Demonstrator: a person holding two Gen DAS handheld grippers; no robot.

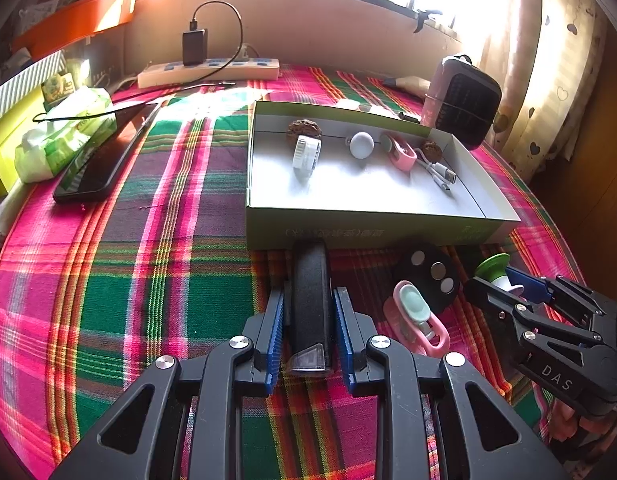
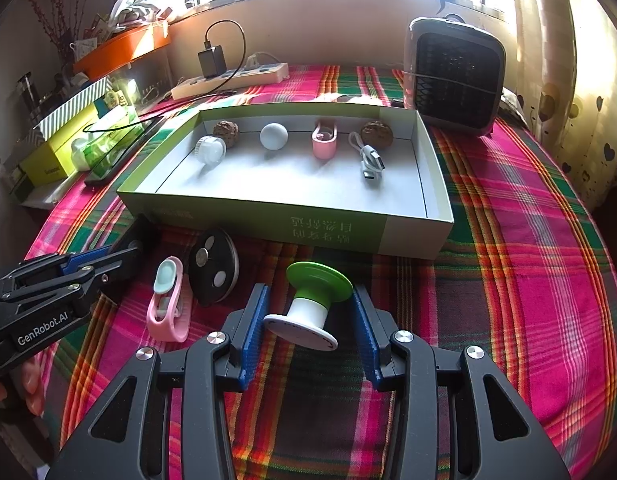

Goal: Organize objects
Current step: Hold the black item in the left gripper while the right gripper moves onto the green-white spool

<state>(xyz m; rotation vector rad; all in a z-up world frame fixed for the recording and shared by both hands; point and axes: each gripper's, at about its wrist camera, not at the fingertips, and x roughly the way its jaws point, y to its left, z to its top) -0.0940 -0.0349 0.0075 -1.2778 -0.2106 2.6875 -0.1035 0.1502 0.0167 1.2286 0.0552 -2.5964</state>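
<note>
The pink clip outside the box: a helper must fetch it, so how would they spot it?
Find the shallow green box on the plaid cloth. In front of it, left of a black disc, lies the pink clip. Unlike the box's pink clip, it has a mint pad.

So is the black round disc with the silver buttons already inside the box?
No, the black round disc lies on the plaid cloth in front of the box, beside the pink clip.
</note>
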